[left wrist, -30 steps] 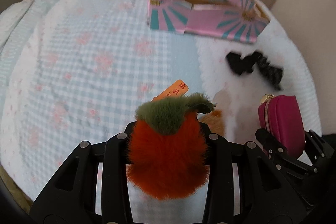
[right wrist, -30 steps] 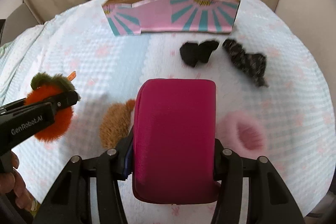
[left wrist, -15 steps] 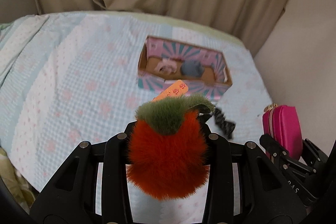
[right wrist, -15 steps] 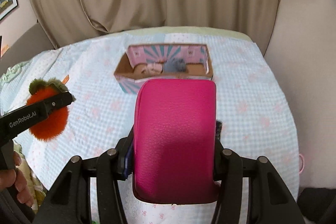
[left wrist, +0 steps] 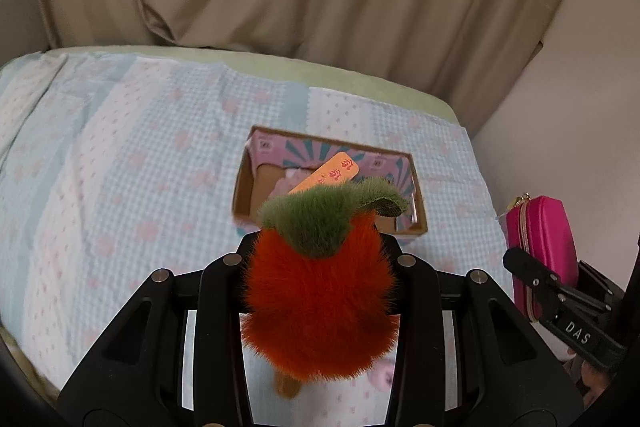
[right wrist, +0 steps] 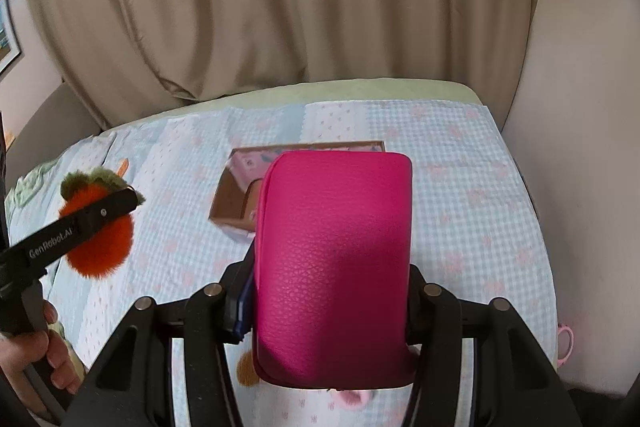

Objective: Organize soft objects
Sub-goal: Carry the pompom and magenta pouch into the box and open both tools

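Left wrist view: left tongs are clamped tight on a fuzzy orange ball w/ a green leafy cap and an orange paper tag. Ball hangs in the air above the bedspread, w/ the pink box beyond it at 12 o'clock, partly hidden by the fur. Right tongs are squeezed shut on a pink zip pouch, also held up off the bed; the same box peeks out at its 11 o'clock.

Step in hand, I'd say, is carrying both items over to the box & dropping them in. To do it well: bring one in at a time so the tongs don't bump over the opening, get each thing fully past the near wall before letting go, go low so the ball doesn't bounce out. Box already has some soft bits inside, can't tell what, so aim for the free end.

Ball: cap & tag point away toward 12–1 o'clock, long axis running along the fingers. Pouch: long axis also along the fingers, toward 12 o'clock; in the left view it stands on edge w/ the zip at its 9 o'clock side, pull at the top. Prob. needs laying flat along the box's length to fit.

Other small fluffy bits lie below, near 6 o'clock.
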The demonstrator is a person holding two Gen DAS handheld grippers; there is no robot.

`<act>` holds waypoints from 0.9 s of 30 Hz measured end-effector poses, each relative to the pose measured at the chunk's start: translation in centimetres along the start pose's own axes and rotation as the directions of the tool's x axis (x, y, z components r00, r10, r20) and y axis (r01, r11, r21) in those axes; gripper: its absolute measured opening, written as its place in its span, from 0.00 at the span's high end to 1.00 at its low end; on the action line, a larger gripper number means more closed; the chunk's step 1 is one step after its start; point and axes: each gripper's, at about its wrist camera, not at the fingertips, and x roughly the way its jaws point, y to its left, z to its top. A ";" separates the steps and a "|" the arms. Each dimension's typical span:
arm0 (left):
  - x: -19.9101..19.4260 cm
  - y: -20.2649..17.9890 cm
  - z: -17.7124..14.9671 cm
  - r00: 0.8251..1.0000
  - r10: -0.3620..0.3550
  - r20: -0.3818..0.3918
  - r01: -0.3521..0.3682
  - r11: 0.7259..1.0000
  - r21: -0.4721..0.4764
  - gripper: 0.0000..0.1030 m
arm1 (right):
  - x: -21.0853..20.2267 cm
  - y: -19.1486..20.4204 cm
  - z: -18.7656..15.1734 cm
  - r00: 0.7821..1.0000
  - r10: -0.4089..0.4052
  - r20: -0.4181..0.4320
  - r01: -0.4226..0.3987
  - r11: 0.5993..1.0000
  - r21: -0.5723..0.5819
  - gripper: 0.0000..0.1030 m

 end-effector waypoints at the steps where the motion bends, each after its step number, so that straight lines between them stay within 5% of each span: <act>1: 1.0 0.0 0.8 1.000 -0.006 -0.006 0.006 1.000 0.004 0.68 | 0.6 -0.1 0.8 1.000 0.001 -0.005 -0.001 1.000 0.005 0.52; 14: 16.2 0.3 5.6 0.981 -0.032 -0.193 0.039 0.999 0.035 0.68 | 13.5 -2.4 7.9 0.989 0.018 -0.149 -0.007 0.997 0.077 0.52; 27: 29.6 -0.2 2.5 0.918 0.029 -0.396 -0.011 0.999 0.048 0.68 | 27.3 -5.6 8.7 0.927 0.107 -0.360 -0.046 0.984 0.172 0.52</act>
